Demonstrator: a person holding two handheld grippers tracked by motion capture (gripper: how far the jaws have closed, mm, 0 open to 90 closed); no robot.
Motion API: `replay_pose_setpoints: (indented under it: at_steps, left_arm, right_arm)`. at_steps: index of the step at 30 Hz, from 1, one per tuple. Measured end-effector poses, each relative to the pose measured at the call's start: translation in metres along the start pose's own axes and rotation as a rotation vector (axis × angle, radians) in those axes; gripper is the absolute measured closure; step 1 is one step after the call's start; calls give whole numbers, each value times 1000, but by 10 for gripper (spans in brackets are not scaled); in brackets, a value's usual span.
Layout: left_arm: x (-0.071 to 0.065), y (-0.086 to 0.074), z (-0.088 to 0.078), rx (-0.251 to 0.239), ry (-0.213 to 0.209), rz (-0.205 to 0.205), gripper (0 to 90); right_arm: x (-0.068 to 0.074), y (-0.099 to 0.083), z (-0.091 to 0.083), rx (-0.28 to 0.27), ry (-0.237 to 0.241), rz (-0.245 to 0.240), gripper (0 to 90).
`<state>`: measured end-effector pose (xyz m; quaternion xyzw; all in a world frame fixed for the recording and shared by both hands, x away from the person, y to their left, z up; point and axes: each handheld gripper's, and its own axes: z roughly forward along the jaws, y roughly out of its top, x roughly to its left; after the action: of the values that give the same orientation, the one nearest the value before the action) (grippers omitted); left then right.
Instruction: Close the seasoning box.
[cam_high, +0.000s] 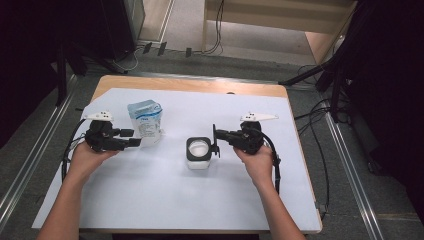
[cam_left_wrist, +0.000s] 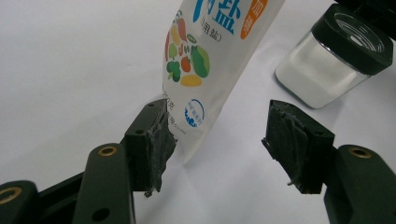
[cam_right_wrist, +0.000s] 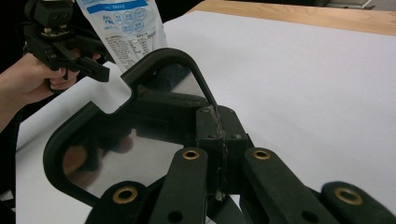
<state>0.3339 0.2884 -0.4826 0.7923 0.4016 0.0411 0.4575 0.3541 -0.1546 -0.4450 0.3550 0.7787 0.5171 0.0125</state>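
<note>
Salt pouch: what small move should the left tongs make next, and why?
Probably close the left tongs on the salt pouch: its lower edge stands between their open pads, ungripped, while the right tongs hold the lid of the jar open.

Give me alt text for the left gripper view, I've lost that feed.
A white salt pouch with printed vegetables stands between the left gripper's open black jaws, one pad at its lower corner, the other clear. Behind it to the right stands a glass jar of white grains with a black lid, on the white tabletop.
</note>
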Motion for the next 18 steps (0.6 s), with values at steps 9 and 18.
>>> replay_pose_setpoints:
  at_steps: [9, 18]
  left_arm:
    - [-2, -6, -4, 3, 6, -10, 386]
    - [-7, -9, -6, 2, 15, -3, 383]
  right_arm:
    - [2, 2, 8, 14, 12, -14, 900]
    - [4, 3, 18, 40, 22, -33, 900]
